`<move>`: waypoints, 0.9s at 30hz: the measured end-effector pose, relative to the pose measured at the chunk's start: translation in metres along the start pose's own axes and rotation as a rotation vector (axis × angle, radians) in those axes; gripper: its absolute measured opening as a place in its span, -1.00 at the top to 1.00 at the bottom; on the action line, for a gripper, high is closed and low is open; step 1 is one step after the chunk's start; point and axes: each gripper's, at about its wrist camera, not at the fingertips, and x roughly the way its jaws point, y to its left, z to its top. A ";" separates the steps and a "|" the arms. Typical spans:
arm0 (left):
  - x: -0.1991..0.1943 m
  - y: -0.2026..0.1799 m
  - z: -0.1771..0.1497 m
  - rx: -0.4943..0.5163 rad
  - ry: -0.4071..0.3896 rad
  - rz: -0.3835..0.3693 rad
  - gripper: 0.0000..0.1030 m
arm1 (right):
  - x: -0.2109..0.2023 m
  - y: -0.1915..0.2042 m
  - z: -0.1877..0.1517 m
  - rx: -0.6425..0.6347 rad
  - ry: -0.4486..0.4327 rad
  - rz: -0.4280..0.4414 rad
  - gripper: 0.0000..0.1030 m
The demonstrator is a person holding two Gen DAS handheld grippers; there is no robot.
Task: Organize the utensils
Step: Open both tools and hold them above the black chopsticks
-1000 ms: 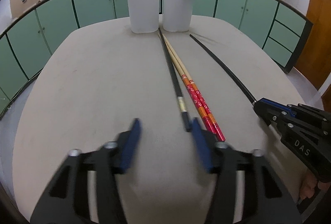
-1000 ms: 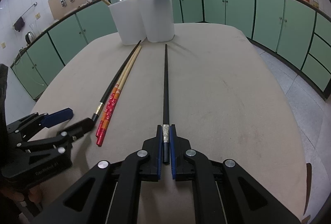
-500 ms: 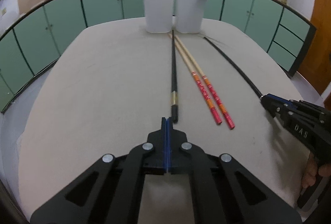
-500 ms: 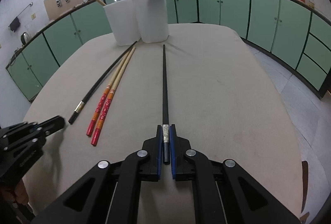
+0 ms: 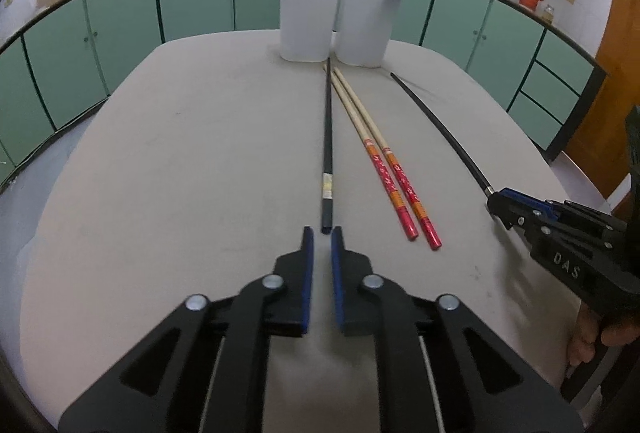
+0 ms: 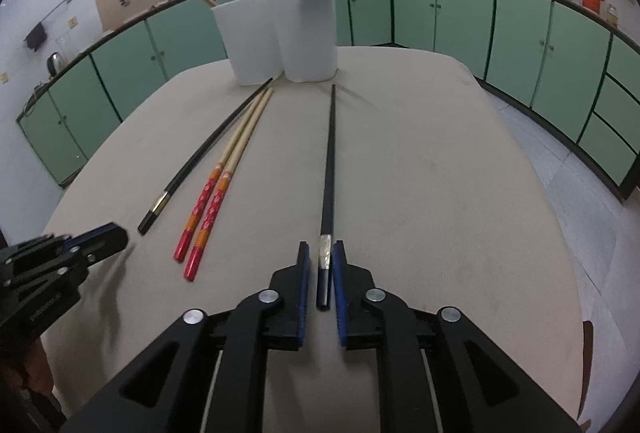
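Note:
A white two-compartment holder [image 5: 340, 29] stands at the table's far end, with two red chopsticks in its right cup and a wooden handle in its left. My left gripper [image 5: 321, 231] has its jaws opening slightly. The end of a gold-banded black chopstick [image 5: 327, 153] lies right at its tips, untouched by the pads. A red-and-tan chopstick pair [image 5: 394, 181] lies just to the right. My right gripper [image 6: 320, 247] has its jaws opening. A silver-banded black chopstick [image 6: 328, 173] lies on the table between its pads, with a gap on the left side.
The beige table [image 6: 440, 193] is oval, and its edges drop off on both sides. Green cabinets [image 6: 520, 33] ring the room. A hand holds the right gripper's handle at the lower right of the left wrist view.
My left gripper went from wide open to shut, lined up behind the gold-banded black chopstick, then parted a little. My right gripper, shut on the silver-banded chopstick, has loosened off it.

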 end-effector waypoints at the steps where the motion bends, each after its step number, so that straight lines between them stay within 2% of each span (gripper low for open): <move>1: 0.002 -0.001 0.000 0.000 0.004 -0.003 0.77 | -0.001 -0.001 -0.002 0.001 -0.001 0.002 0.66; 13: 0.009 -0.004 0.002 0.003 0.010 0.014 0.74 | -0.004 -0.002 -0.004 -0.007 0.005 0.004 0.63; 18: 0.007 -0.004 0.001 0.002 0.015 0.006 0.69 | -0.009 -0.006 -0.008 -0.009 0.018 0.032 0.63; 27: 0.007 -0.005 0.001 0.006 0.015 0.011 0.67 | -0.013 -0.004 -0.014 -0.019 0.013 0.019 0.64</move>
